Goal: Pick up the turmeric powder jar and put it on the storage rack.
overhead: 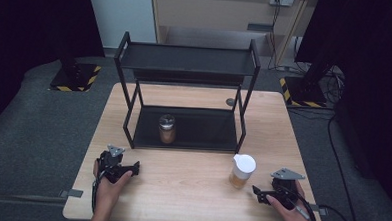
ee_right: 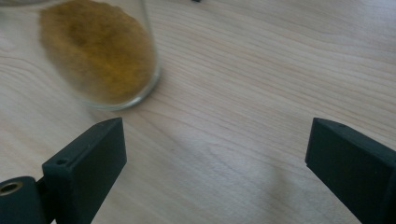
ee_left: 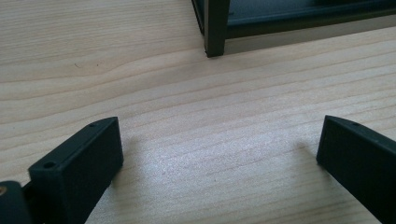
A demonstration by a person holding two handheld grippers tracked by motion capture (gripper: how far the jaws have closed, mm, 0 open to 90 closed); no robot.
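Glass jar (ee_right: 100,53) stands just beyond the spread jaws — left of the gap.

White-lidded jar (ee_right: 100,51) cut off at the top edge (lid unseen), rack (ee_left: 280,18) mostly out of frame

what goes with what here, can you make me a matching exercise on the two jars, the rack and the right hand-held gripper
1. white-lidded jar
2. clear-lidded jar
3. black rack
4. right hand-held gripper

a. on the rack's lower shelf
b. jaws open, nothing between them
c. on the bare table, near the right hand-held gripper
d. top shelf bare

Pairs: 1-c, 2-a, 3-d, 4-b
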